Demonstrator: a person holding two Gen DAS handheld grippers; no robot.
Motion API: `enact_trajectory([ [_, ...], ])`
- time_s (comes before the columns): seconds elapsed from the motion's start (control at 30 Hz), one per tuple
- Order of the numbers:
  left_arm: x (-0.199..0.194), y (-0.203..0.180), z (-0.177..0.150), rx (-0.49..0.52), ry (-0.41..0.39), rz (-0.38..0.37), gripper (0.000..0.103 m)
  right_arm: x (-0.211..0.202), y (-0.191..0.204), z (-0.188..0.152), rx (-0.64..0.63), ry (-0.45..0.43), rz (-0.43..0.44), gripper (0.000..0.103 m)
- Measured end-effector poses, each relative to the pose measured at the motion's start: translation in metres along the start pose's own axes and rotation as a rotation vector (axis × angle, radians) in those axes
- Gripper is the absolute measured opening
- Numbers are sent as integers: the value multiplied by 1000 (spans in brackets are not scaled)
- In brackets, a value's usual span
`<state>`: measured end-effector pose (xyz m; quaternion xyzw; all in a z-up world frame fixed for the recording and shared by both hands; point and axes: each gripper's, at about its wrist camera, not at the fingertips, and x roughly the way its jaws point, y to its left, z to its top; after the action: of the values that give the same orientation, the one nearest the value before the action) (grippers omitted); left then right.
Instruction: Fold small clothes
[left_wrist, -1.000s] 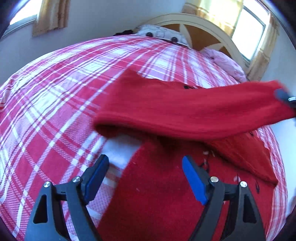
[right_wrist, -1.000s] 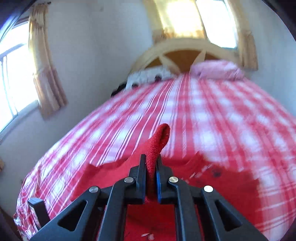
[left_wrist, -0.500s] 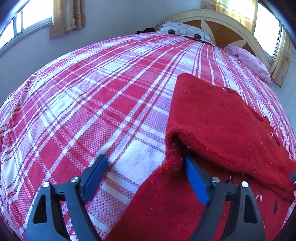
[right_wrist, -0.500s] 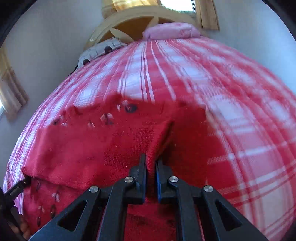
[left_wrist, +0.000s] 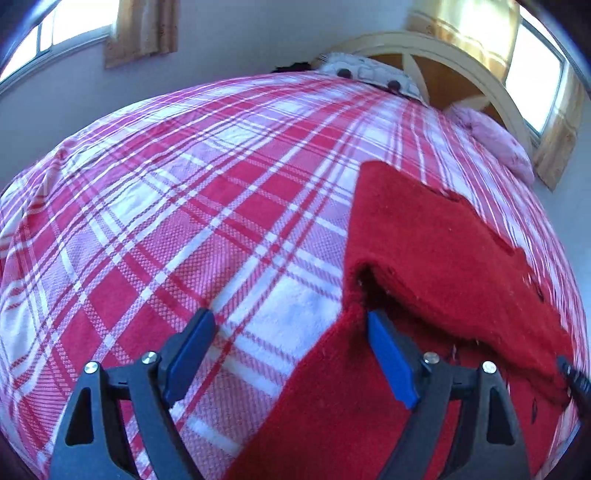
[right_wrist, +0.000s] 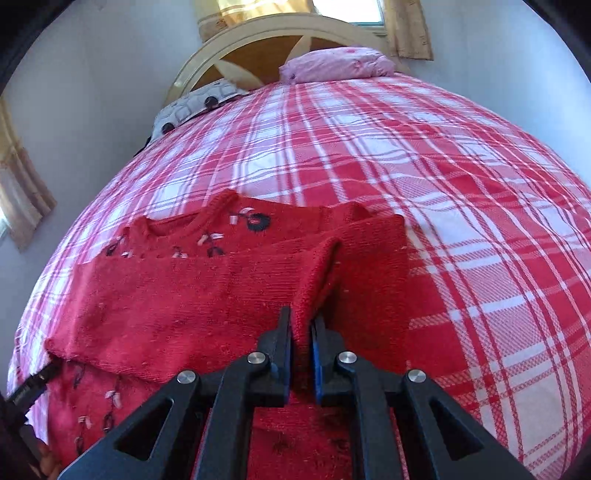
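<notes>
My two wrist views sit close above the bed (left_wrist: 192, 221), angled down toward the headboard (right_wrist: 258, 40), sharing the red sweater (right_wrist: 207, 295).

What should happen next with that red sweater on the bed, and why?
Probably the right gripper should open and let go. It is shut on a pinched ridge of the red sweater, whose folded flap already lies flat across the body on the plaid bedspread. The left gripper is open, holding nothing.
</notes>
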<state>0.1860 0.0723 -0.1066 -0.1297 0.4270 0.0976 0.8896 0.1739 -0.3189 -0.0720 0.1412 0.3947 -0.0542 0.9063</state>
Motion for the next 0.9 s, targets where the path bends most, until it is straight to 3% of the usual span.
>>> enact_trajectory([
  [0.17,-16,-24,-17,88,43,-145,87,-37,17,32,22,-82,110,8],
  [0.27,-20,-54,-22,177,38,-139,87,-66,38,55,-4,-143,159,8],
  [0.37,-19,-72,-23,161,44,-156,91,-95,59,79,-22,-198,237,8],
  [0.47,-11,-84,-16,81,22,-77,91,-120,79,102,-34,-255,300,8],
  [0.57,3,-83,-3,-32,61,-17,91,-139,96,113,-60,-300,338,8],
  [0.7,7,-78,14,-85,1,65,91,-150,104,117,-82,-334,347,8],
  [0.8,15,-50,28,-135,-7,143,91,-145,96,116,-64,-340,341,8],
  [0.9,24,-15,33,-233,31,151,91,-130,87,117,-22,-307,359,8],
])
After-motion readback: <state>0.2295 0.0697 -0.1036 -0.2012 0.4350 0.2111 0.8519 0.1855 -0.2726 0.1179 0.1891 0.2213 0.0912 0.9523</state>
